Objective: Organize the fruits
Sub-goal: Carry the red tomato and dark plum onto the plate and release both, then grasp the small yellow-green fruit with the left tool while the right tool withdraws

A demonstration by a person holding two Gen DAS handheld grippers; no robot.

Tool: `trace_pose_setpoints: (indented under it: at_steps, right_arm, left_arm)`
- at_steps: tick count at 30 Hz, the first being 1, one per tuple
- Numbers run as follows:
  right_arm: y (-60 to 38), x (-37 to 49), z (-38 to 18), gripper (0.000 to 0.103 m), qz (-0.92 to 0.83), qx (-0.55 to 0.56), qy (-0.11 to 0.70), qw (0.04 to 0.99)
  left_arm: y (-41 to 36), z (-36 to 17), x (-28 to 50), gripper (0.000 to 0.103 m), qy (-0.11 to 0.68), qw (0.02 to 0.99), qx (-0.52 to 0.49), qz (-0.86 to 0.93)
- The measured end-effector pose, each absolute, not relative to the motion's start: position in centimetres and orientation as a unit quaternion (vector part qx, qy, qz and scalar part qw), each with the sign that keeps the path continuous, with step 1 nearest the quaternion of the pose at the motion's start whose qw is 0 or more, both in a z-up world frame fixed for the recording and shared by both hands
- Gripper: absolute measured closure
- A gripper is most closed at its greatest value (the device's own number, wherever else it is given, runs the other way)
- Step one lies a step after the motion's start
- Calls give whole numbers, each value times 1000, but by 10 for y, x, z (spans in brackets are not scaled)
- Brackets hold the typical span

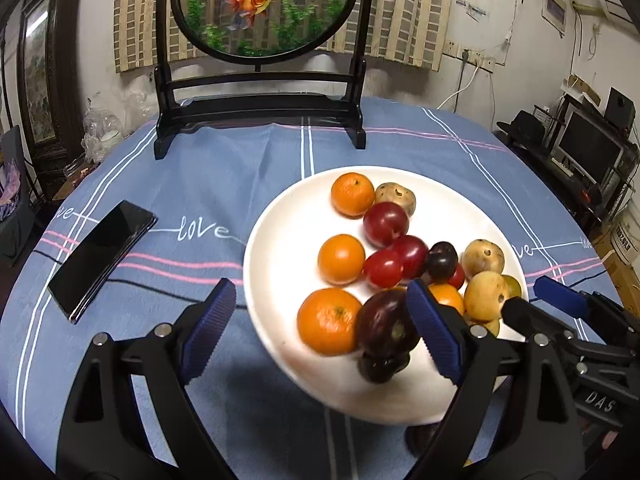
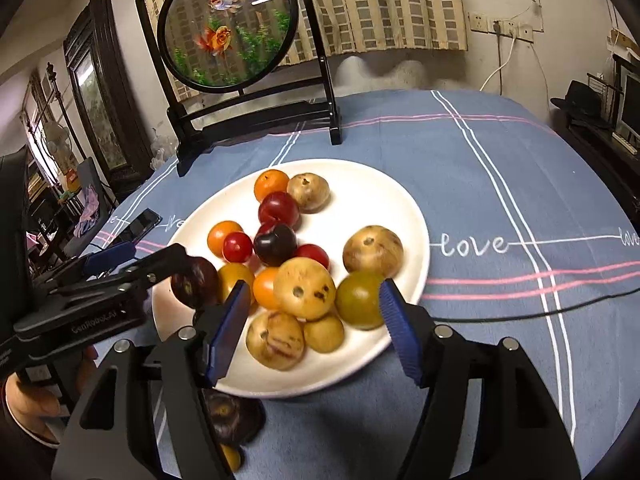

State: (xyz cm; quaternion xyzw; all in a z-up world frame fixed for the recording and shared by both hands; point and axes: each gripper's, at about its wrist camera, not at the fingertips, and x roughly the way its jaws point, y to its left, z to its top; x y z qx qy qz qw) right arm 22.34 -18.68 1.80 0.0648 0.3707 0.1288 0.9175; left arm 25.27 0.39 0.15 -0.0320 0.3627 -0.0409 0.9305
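Fruit fills a white plate [image 1: 280, 240] on the blue-clothed surface [image 1: 240, 160]. The left gripper [image 1: 320, 330] has its jaws wide around a dark plum [image 1: 386, 326] at the plate's near edge. The right gripper [image 2: 314, 330] has its jaws wide over the brown fruit [image 2: 304, 288] and holds nothing.

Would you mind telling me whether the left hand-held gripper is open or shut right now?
Open. In the left wrist view the left hand-held gripper has its blue pads spread wide apart, and the dark plum between them touches only the right pad.
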Motion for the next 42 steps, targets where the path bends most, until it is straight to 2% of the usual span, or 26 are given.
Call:
trace_pose_setpoints:
  at_steps: [10, 19, 37, 40, 42]
  right_arm:
    - [-206, 206, 16, 34, 110, 73, 363, 922]
    - [-225, 191, 6, 33, 94, 85, 367, 922]
    - [-221, 178, -4, 33, 103, 63, 374, 919]
    - [-223, 175, -3, 33, 107, 70, 370, 920]
    - [-223, 174, -4, 33, 110, 72, 370, 920]
  left_arm:
    - [10, -15, 223, 12, 390, 919, -42, -52]
    - [-18, -21, 187, 10, 398, 914, 1, -81]
    - [-48, -41, 149, 10, 438, 891, 3, -119]
    - [-53, -46, 152, 14, 453, 883, -2, -124]
    - [-55, -52, 154, 29, 468, 875, -6, -123]
